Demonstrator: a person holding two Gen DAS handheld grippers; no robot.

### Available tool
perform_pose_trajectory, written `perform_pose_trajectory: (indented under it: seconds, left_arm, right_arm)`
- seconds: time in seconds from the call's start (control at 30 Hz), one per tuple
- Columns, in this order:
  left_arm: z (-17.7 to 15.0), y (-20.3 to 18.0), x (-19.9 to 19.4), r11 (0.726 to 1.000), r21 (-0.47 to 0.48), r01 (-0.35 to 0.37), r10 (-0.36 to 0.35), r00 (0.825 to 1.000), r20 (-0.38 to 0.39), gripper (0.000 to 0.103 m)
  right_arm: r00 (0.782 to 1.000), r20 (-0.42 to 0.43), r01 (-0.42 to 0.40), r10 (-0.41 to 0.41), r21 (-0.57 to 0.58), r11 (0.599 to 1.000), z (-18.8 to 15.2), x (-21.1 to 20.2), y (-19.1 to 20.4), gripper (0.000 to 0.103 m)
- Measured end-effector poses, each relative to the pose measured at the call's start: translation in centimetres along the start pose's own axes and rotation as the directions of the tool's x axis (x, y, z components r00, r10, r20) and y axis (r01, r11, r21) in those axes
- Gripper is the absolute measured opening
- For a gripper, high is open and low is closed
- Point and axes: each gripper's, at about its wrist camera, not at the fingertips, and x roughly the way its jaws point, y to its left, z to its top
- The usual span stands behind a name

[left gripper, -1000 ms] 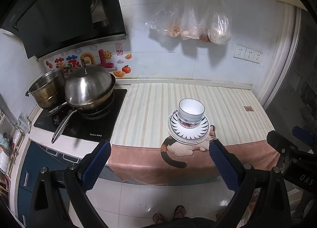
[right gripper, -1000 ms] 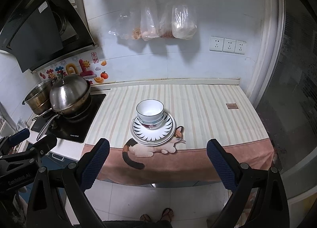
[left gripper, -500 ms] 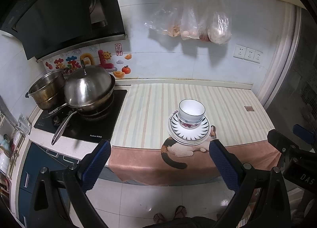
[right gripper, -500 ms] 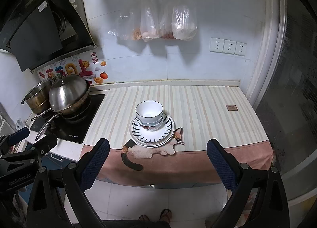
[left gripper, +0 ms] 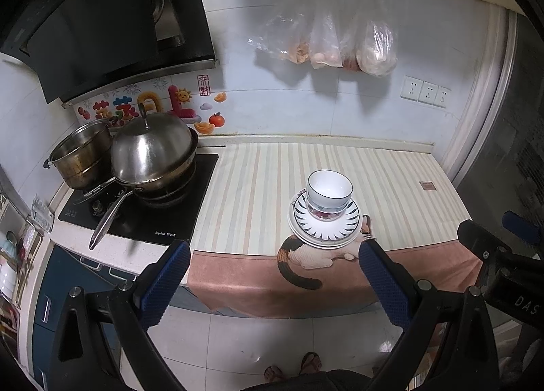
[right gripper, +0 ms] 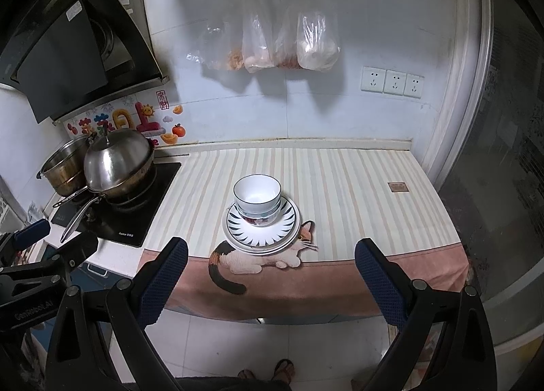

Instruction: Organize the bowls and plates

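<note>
1. Both grippers are held back off the counter's front edge, over the floor; nothing is being touched.
2. The left gripper (left gripper: 272, 272) is seen with jaws spread wide and empty; the right gripper (right gripper: 270, 270) is likewise wide and empty.
3. The stacked bowls (right gripper: 257, 199) are found nested on the stacked plates (right gripper: 261, 233), which rest on the cat-print cloth (right gripper: 340, 282) near the counter's front edge, well apart from the lidded wok (right gripper: 117, 165) on the stove.
4. The pile is judged already gathered, so the task looks close to done, or barely begun if unstacking is meant.
5. If more is wanted, a forward reach is called for, with one rim pinched gently so the bowls are not toppled.
</note>
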Motion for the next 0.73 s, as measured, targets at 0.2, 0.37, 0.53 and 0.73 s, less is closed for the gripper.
perform_pose_trajectory:
  seconds: [0.2, 0.37, 0.53, 0.73]
  left_arm:
    - [0.09, 0.32, 0.01, 1.000, 0.000, 0.002, -0.002, 1.000, 0.003, 0.102]
    - [0.13, 0.69, 0.04, 1.000, 0.000, 0.005, -0.005, 1.000, 0.004, 0.102]
    - [-0.08, 0.79, -0.10, 1.000, -0.001, -0.002, 0.002, 1.000, 0.003, 0.102]
    - [-0.23, 0.97, -0.24, 1.000, -0.008, 0.001, -0.001, 1.000, 0.000, 0.102]
  right_arm:
    - [1.000, 0.007, 0.003, -0.003, 0.000, 1.000, 0.07, -0.03, 0.26, 0.101]
    - [1.000, 0.011, 0.006, -0.006, -0.003, 1.000, 0.06, -0.15, 0.61, 0.101]
    - [1.000, 0.010, 0.008, -0.008, -0.003, 1.000, 0.05, -0.15, 0.65, 0.101]
    - [1.000, 0.009, 0.008, -0.008, -0.005, 1.000, 0.03, -0.17, 0.67, 0.101]
